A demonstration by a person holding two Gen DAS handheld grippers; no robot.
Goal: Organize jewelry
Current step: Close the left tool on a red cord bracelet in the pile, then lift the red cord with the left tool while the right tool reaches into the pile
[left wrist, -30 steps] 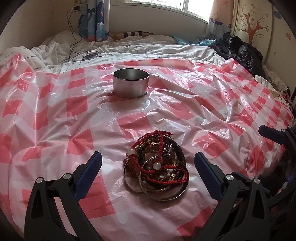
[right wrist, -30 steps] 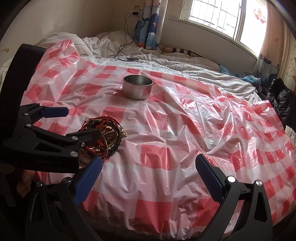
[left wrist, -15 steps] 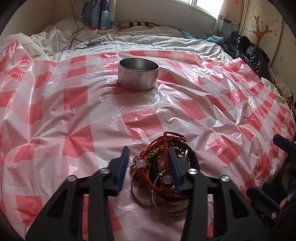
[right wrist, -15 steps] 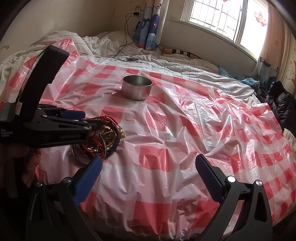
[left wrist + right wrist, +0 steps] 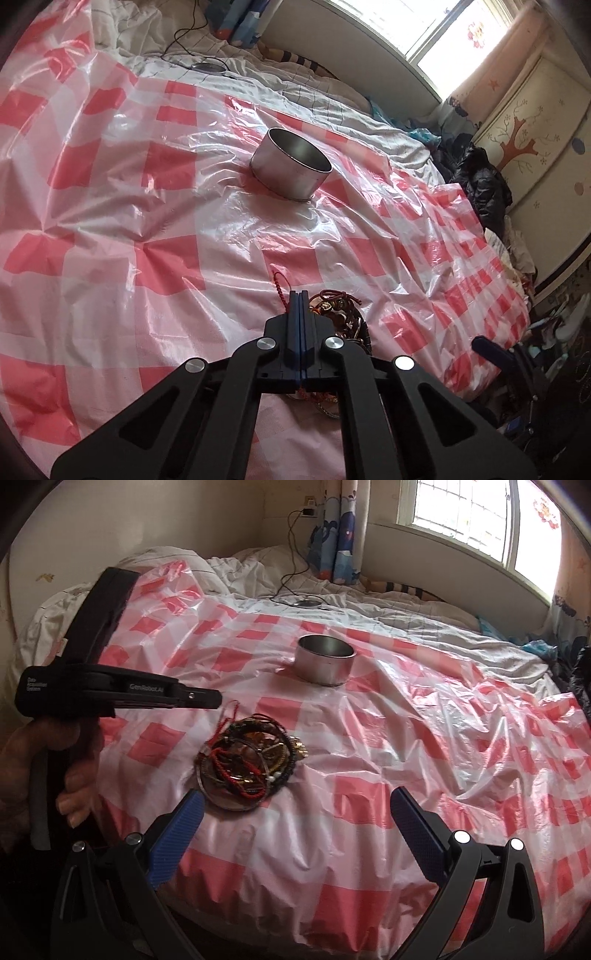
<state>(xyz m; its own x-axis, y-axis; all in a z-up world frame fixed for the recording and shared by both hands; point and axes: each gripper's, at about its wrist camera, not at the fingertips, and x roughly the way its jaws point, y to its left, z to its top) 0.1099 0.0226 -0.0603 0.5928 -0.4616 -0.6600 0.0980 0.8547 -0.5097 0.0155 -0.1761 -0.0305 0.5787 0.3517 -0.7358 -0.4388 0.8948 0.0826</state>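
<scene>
Looking through the right wrist camera, I'm getting the whole setup side-on: the left claw (image 5: 216, 698) is hanging just above the jewelry pile (image 5: 251, 764), a hand (image 5: 74, 768) is wrapping around its grip, and the right claw (image 5: 295, 793) is sitting wide apart in the foreground with nothing between its blue pads, near the pile but not touching it. The left wrist camera isn't giving me any of that; its own black frame is covering most of the pile, so only the far edge is peeking out beside the tips. What it is showing better is the left claw's jaws. They have just been closing and are now pressed flat together, with a red cord (image 5: 279, 288) looking pinched at the tips and curling up on the left. In the right view that same cord is looping up from the pile toward the claw tip. The pile is lying on the red-and-white checked plastic sheet (image 5: 406, 738) that's covering the bed (image 5: 424, 613), on the near side. It's looking like one tangled heap of red braided cords, dark bead strings, gold bits and a couple of thin silver bangles ringing the bottom. The round metal tin (image 5: 324, 664) is standing upright farther back, well apart from the pile.
</scene>
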